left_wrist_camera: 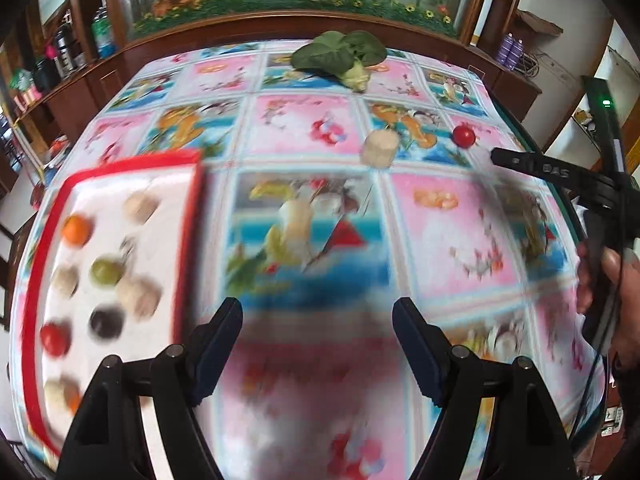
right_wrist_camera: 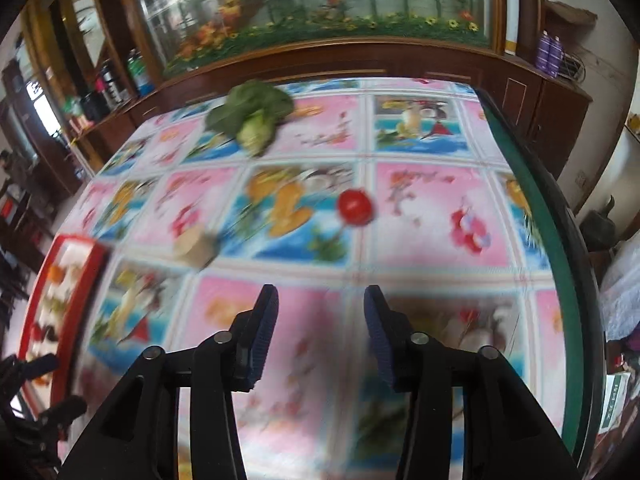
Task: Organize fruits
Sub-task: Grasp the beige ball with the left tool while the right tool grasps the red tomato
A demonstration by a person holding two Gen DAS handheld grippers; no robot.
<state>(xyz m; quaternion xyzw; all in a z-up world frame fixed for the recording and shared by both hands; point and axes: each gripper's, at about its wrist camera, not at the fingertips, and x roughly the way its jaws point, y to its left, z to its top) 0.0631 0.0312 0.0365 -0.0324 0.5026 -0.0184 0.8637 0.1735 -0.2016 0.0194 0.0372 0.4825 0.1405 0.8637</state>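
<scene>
Two black fingers of the left gripper [left_wrist_camera: 318,344] fill the bottom of the left wrist view, with the jaws wide apart and only the blurred tablecloth [left_wrist_camera: 460,232] between them. Just left of them lies the red-rimmed white tray [left_wrist_camera: 188,240], cut off by the picture edge. On it rest an orange fruit [left_wrist_camera: 77,230], a green one [left_wrist_camera: 106,271], a dark one [left_wrist_camera: 106,322], a red one [left_wrist_camera: 55,338] and several pale pieces, all smeared so their kind is hard to tell. Farther on the cloth, a pale chunk [left_wrist_camera: 379,149] and a red tomato [left_wrist_camera: 464,136] stand apart, with a leafy green vegetable [left_wrist_camera: 340,56] near the far edge. At the right edge, a hand [left_wrist_camera: 612,280] holds the right gripper [right_wrist_camera: 320,308], only partly seen there. In its own view its jaws are narrowly apart and hold nothing; the tomato lies ahead.
</scene>
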